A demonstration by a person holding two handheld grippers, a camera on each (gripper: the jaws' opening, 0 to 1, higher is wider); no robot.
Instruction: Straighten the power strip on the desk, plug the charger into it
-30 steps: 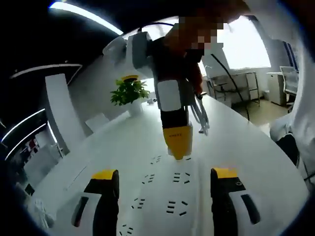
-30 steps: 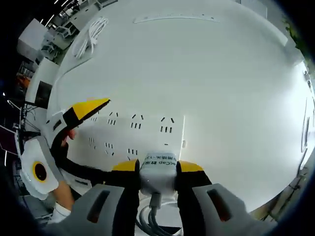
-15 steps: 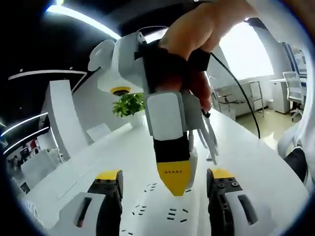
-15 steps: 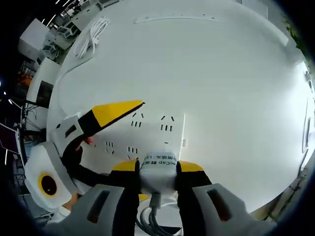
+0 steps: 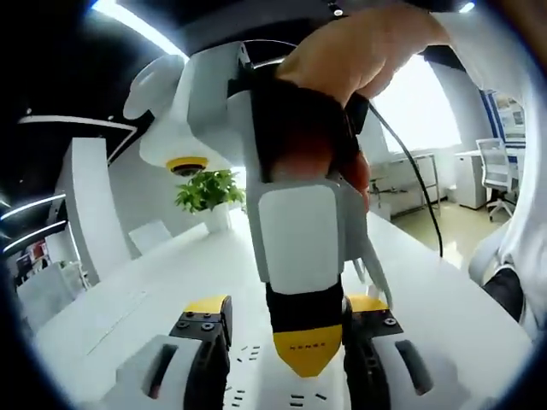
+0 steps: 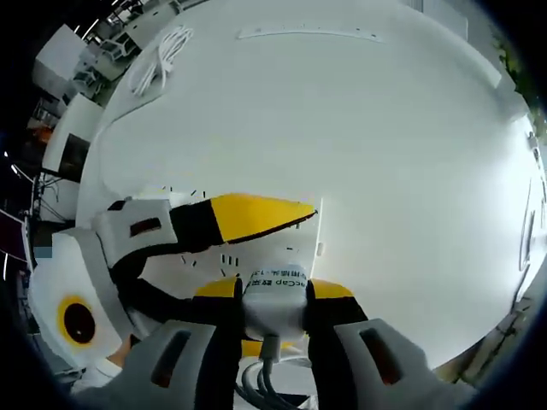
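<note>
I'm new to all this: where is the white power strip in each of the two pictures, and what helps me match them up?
Left gripper view: the power strip lies at the bottom edge, between that view's own two jaws, its socket slots just showing.
Right gripper view: the power strip sits low and centre, partly covered by a yellow-tipped jaw coming in from the left.
Shared landmark: the white desk it lies on.

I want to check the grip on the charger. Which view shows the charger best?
The right gripper view: the charger sits clamped between the right hand-held gripper jaws, label readable, above the power strip. In the left gripper view, that hand-held gripper's body covers it almost completely.
</note>
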